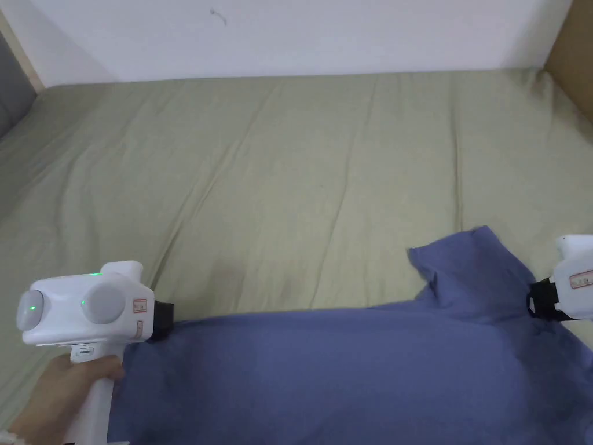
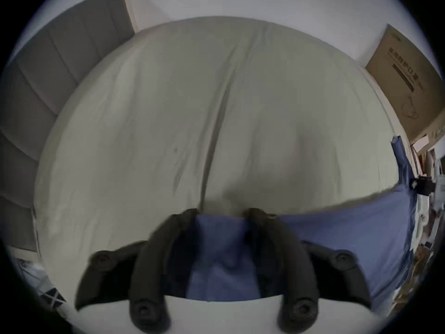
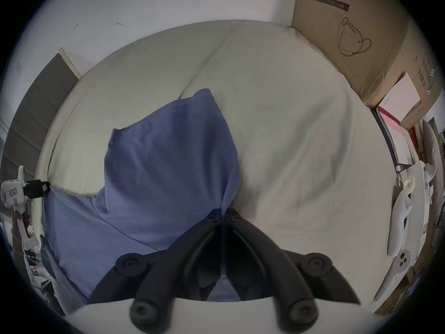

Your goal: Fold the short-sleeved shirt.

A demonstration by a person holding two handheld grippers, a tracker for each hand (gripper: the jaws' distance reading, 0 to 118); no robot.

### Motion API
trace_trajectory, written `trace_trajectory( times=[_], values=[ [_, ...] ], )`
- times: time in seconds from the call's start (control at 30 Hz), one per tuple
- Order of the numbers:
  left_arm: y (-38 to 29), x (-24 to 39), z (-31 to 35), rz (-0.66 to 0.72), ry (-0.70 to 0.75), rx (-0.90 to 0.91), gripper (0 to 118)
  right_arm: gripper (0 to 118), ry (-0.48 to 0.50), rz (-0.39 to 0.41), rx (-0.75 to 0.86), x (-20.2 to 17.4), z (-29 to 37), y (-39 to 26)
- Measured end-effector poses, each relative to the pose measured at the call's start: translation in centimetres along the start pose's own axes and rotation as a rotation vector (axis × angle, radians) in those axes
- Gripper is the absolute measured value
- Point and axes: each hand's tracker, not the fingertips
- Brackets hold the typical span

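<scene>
Blue short-sleeved shirt (image 1: 347,371) lay spread on near part of bed (image 1: 289,174), sleeve (image 3: 168,151) raised. Left tool (image 2: 221,215) stood part open, shirt edge between jaws, grip unclear. Right tool (image 3: 224,212) pinched tight on shirt near sleeve. Cardboard box (image 3: 349,38) stood at bed's right; printed writing on it left unread.
</scene>
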Motion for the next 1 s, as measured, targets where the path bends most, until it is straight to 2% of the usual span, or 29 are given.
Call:
trace_trajectory(
  times=[0.03, 0.07, 0.2, 0.4, 0.57, 0.73, 0.87, 1.0],
  values=[
    [0.1, -0.2, 0.2, 0.025, -0.095, -0.004, 2, 2, 0.001, 0.002, 0.004, 0.0, 0.3, 0.0],
    [0.2, -0.3, 0.2, 0.066, -0.076, -0.007, 2, 2, 0.003, 0.003, 0.006, -0.1, 0.7, 0.0],
    [-0.1, -0.1, 3.9, 0.017, -0.061, 0.009, 2, 2, 0.012, -0.014, 0.041, 0.2, 3.5, -0.2],
    [-0.8, -0.6, 11.6, -0.039, -0.096, 0.143, 2, 2, 0.029, -0.015, 0.123, 0.8, 10.4, -2.2],
    [-4.2, -2.0, 18.2, -0.060, -0.139, 0.221, 2, 2, 0.017, 0.018, 0.181, 0.9, 17.4, -7.6],
    [-10.6, -2.9, 20.3, -0.105, -0.126, 0.197, 2, 2, 0.017, 0.029, 0.197, 0.6, 22.1, -15.9],
    [-16.9, -3.3, 19.1, -0.174, -0.113, 0.100, 2, 2, -0.004, 0.030, 0.122, 0.3, 21.1, -23.3],
    [-21.4, -4.1, 16.0, -0.155, -0.126, -0.029, 2, 2, -0.011, -0.024, 0.006, 0.3, 17.1, -28.4]
  ],
)
